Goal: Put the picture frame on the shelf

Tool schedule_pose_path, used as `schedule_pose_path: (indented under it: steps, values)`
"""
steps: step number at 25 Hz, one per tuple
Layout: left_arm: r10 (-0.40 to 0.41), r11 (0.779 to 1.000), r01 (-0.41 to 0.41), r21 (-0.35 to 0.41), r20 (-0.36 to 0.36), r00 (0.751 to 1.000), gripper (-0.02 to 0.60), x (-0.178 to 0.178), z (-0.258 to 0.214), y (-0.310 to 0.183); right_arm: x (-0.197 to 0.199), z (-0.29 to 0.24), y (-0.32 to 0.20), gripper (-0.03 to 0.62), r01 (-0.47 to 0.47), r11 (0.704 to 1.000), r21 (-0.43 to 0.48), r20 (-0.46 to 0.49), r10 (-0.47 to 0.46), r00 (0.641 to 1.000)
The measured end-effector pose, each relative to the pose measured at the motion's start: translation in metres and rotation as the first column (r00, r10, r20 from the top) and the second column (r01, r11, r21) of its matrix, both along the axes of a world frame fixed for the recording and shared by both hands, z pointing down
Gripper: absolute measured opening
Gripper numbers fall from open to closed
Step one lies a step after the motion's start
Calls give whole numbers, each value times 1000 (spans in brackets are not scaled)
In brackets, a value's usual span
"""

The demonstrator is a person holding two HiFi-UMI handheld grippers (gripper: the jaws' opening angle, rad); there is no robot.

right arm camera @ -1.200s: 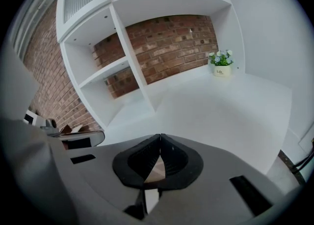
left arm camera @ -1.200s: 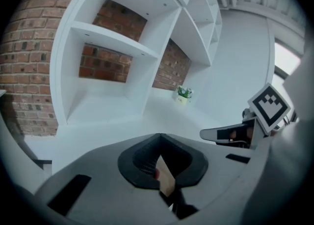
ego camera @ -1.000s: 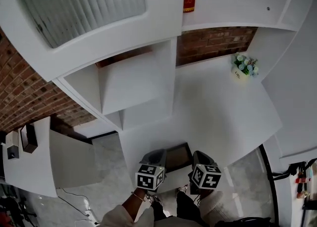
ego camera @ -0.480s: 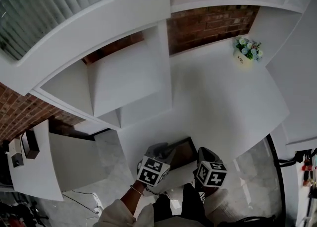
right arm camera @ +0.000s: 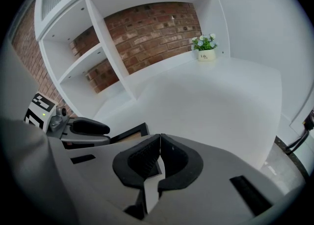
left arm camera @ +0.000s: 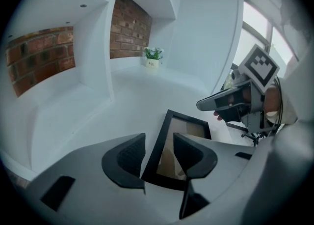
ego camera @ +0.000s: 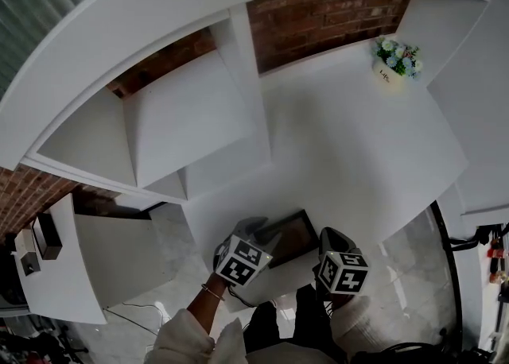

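Now, picture frame [left arm camera: 189, 128] inside left tool [left arm camera: 158, 140]

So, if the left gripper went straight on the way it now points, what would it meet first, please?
The picture frame: its black left edge stands between the left gripper's jaws, which have just been opening and seem not to press it. Under it lies the white shelf.

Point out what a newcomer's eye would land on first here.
First comes the black picture frame, lying near the front edge of the white shelf. The left gripper straddles one side of it, its jaws having just been opening and not pressing it, and the right gripper is shut beside it. Next come the small potted flowers in the far right corner against the red brick wall.
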State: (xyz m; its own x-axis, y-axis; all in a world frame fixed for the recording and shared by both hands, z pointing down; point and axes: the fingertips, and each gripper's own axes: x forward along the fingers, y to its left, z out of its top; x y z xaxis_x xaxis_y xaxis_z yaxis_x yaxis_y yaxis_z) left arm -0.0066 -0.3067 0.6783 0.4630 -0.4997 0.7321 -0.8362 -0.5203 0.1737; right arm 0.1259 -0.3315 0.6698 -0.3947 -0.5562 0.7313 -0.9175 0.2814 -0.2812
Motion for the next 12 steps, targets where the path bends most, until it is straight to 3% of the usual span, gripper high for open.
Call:
schedule_pose_path:
  steps: [7, 12]
  values:
    - [140, 988, -138, -72, 24, 990, 183, 6, 13, 1, 6, 3, -4, 25, -14, 1000, -4, 8, 14, 1000]
    - [176, 977, -175, -119, -3, 984, 178, 6, 20, 2, 12, 7, -6, 25, -22, 1000, -12, 16, 23, 1000]
